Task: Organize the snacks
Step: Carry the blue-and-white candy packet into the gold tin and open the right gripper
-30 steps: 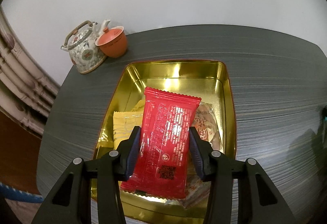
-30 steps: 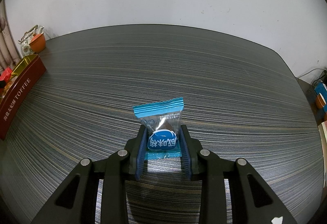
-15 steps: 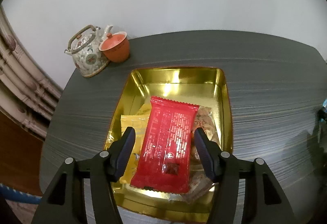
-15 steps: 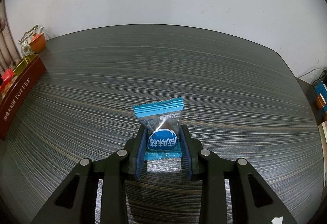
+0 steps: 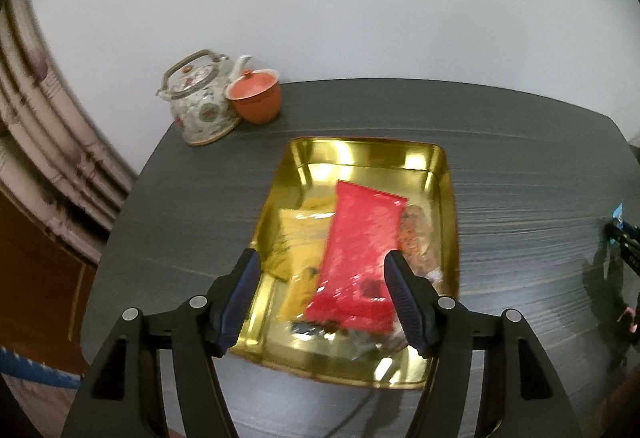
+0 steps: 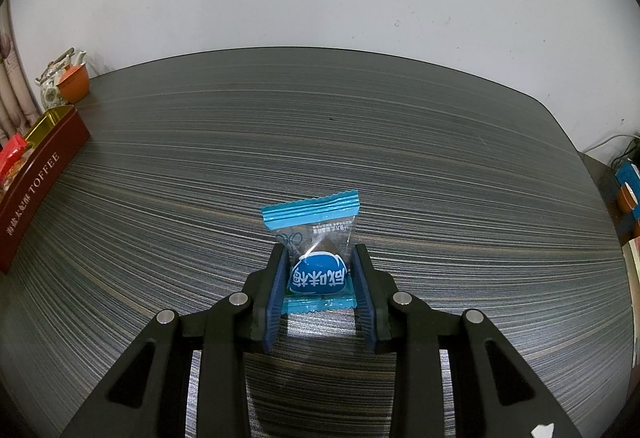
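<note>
In the left wrist view a gold tin tray sits on the dark table. A red snack packet lies in it on top of a yellow packet and a brownish packet. My left gripper is open and empty above the tray's near end. In the right wrist view my right gripper is shut on a blue candy packet that rests on the table. The tray shows at the far left as a dark red box marked TOFFEE.
A floral teapot and an orange lidded cup stand at the table's far left corner, behind the tray. A white wall runs behind the table. The table's left edge lies close to the tray. Boxes and cables sit beyond the right edge.
My left gripper opened and let go of the red packet, which now lies in the tray. The gripper has pulled back and up. The right gripper stays shut on the blue candy.
</note>
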Tool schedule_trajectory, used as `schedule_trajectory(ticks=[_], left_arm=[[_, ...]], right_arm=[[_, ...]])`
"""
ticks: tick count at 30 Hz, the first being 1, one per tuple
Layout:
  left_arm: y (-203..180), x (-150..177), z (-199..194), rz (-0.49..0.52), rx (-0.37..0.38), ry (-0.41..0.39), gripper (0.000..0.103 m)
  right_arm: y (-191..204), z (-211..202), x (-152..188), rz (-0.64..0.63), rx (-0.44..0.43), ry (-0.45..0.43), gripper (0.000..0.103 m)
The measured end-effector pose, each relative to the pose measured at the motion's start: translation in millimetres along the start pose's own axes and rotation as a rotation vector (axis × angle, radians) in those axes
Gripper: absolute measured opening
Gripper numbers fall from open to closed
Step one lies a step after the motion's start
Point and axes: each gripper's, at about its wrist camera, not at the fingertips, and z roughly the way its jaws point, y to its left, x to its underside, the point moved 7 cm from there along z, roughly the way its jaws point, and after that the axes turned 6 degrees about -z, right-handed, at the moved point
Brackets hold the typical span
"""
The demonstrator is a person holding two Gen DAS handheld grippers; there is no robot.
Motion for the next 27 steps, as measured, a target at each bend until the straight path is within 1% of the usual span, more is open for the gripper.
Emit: schedule_trajectory(ticks=[5,10,12,16,19,23,27], left_arm=[[31,10,-5,-0.053,-0.023,0.003,0.066],[53,27,-3,-0.072,-0.035,0.027,0.066],[58,33,-1,-0.078,-0.039,0.035,0.066],[67,44,3,-0.104,-0.023,0.048,0.067],[74,49,4,-0.109,-0.040,0.041,0.068],[80,54,4,-0.107,-0.068,0.031,0.071],[86,56,6,-0.114,-0.082,0.025,0.074]], right_arm=[[-3,1,1,0.004,-0.006,-0.001,0.030],[-5,0,2,0.003,-0.001,0.000,0.030],[-4,-2,2,0.006,0.008,0.003,0.030],[-3,-2,1,0.010,0.040,0.015,0.029],[-3,-3,-1,0.005,0.069,0.029,0.026],[1,-9,-4,0.005,0.070,0.031,0.026],[14,-20,-12,0.011,0.033,0.013,0.026]])
